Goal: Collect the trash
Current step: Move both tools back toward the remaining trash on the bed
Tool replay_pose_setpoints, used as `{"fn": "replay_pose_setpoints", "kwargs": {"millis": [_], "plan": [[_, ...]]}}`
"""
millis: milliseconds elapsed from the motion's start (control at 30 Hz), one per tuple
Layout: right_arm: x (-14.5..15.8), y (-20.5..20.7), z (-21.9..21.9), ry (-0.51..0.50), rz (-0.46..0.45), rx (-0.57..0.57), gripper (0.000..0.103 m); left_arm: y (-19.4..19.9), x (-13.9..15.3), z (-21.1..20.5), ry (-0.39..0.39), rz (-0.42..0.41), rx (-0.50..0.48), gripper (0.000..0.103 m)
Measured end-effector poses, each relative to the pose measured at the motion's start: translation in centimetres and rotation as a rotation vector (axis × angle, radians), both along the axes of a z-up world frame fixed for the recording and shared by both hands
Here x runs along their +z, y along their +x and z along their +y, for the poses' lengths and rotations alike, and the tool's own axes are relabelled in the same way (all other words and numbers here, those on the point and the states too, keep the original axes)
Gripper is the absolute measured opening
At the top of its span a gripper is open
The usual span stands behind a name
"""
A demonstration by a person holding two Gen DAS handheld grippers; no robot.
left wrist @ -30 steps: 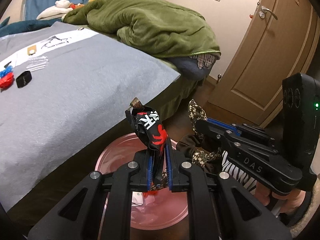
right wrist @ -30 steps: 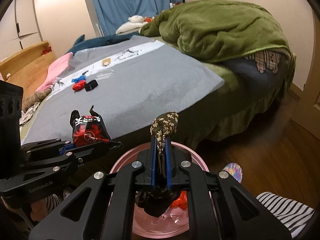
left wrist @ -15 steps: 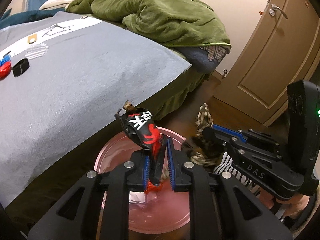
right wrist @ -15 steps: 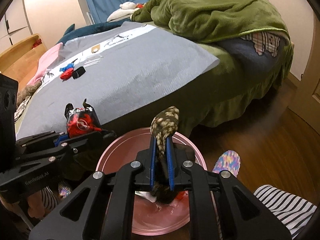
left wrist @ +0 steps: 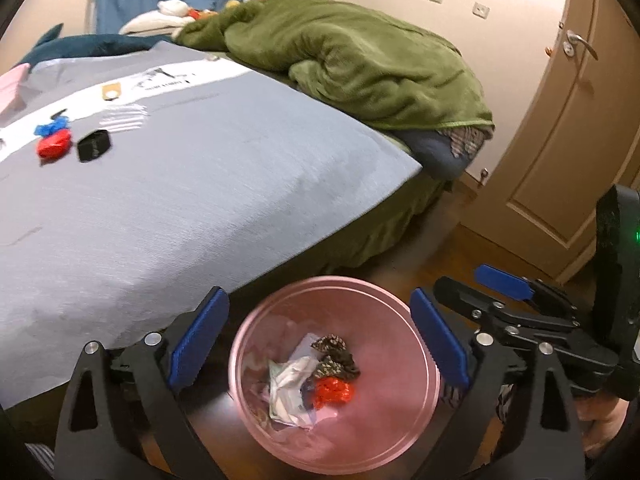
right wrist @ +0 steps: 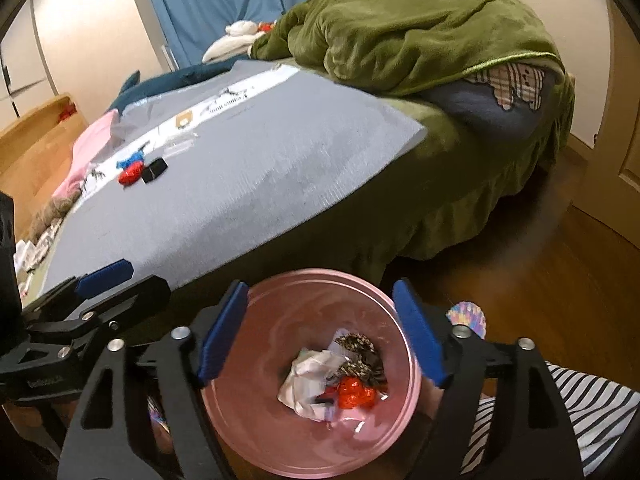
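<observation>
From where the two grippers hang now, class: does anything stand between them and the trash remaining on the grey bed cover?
Nothing visible does. The red crumpled wrapper, blue scrap and black packet lie exposed on the grey bed cover; the left gripper and right gripper are opening, empty, above the pink bin.

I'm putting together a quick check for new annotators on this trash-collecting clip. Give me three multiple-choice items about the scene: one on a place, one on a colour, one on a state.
1. Where is the pink bin?
A. on the bed
B. on the floor by the bed
C. by the door

2. What colour is the blanket heaped on the bed?
A. green
B. pink
C. white

3. What is between the left gripper's jaws?
A. a red wrapper
B. a patterned wrapper
C. nothing

Answers: 1 B, it stands on the wood floor at the bed's edge. 2 A, the blanket is olive green. 3 C, its jaws are opening, with nothing between them; the wrappers lie in the bin.
</observation>
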State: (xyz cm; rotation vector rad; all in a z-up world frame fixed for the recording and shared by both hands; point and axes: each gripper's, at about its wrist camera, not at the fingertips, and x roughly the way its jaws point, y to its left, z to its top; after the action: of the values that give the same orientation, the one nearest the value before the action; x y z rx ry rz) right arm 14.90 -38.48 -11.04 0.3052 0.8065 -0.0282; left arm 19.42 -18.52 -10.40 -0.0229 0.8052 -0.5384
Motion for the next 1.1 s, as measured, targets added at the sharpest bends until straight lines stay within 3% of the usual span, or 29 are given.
{"fn": "replay_pose_setpoints", "kwargs": {"millis": [100,267,433,667,1100], "plan": [[0.7,-0.3,0.4,0.016,-0.034,-0.003,0.088,-0.2,1.0,1.2,-0.005,-0.023,0.037,0.092],[1.5,-0.4,1.8,0.020,-0.059,0.018,0.092,-0.9,2.9,4.4,-0.029,-0.057,0.108,0.093],[2.5,-0.6,3.8,0.012,-0.096,0.057,0.094,-1.8,5.1,8.1,-0.050,-0.107,0.195,0.094],[4.3,-0.8,7.5,-0.008,-0.173,0.137,0.097,-3.8,8.4,13.5,-0.020,-0.228,0.309,0.095],[7.2,-0.5,14.2,-0.047,-0.223,0.295,0.098,-5.3,11.7,20.2,-0.013,-0.337,0.431,0.095]]}}
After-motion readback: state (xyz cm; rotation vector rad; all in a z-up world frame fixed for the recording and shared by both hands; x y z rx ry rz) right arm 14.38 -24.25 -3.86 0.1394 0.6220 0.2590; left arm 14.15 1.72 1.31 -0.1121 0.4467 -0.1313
